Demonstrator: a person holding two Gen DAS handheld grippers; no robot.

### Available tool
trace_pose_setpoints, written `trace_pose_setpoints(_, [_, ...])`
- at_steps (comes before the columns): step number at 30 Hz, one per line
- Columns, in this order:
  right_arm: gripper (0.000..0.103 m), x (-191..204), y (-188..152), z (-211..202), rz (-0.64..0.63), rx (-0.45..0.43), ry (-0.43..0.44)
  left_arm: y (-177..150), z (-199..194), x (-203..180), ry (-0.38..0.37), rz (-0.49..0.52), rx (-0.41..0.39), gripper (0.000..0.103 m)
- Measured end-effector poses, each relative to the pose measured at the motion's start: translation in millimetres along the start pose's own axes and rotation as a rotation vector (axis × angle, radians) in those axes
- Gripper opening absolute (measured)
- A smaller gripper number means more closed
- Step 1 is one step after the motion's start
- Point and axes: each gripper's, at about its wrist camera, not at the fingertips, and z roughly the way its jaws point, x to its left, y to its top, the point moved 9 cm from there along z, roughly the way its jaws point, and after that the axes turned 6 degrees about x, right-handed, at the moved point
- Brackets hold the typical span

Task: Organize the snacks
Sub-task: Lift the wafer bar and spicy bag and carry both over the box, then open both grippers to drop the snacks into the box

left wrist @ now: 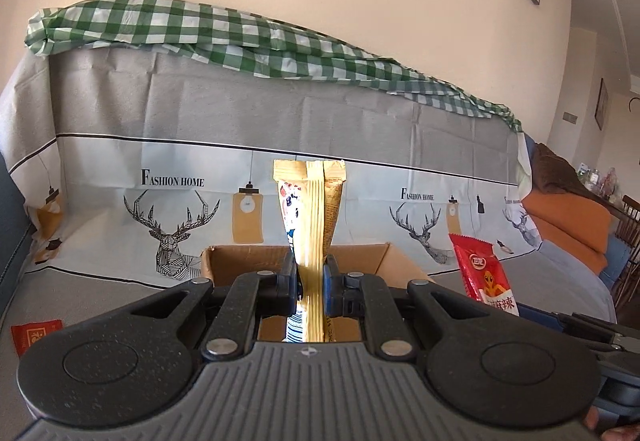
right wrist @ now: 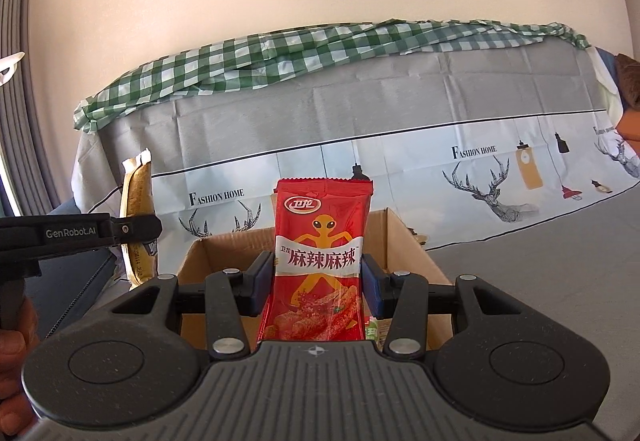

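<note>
My left gripper (left wrist: 310, 281) is shut on a gold snack packet (left wrist: 310, 209), held upright above an open cardboard box (left wrist: 240, 261). My right gripper (right wrist: 318, 281) is shut on a red spicy-snack packet (right wrist: 320, 261), held upright over the same box (right wrist: 208, 253). The red packet also shows in the left wrist view (left wrist: 484, 269), at the right. The gold packet (right wrist: 140, 209) and the left gripper's side (right wrist: 132, 229) show at the left of the right wrist view. A green packet (right wrist: 374, 333) lies inside the box.
A small red packet (left wrist: 36, 335) lies on the grey cover at the left. The box stands on a sofa draped with a grey deer-print cloth (left wrist: 320, 121) and a green checked cloth (left wrist: 200, 29) on its back. Orange cushions (left wrist: 568, 225) lie at the right.
</note>
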Motion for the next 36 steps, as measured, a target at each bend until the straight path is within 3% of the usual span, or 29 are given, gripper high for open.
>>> trace_pose_setpoints(36, [0.048, 3.6, 0.8, -0.4, -0.025, 0.0, 0.004, -0.5, 0.6, -7.8, -0.062, 0.003, -0.01, 0.013])
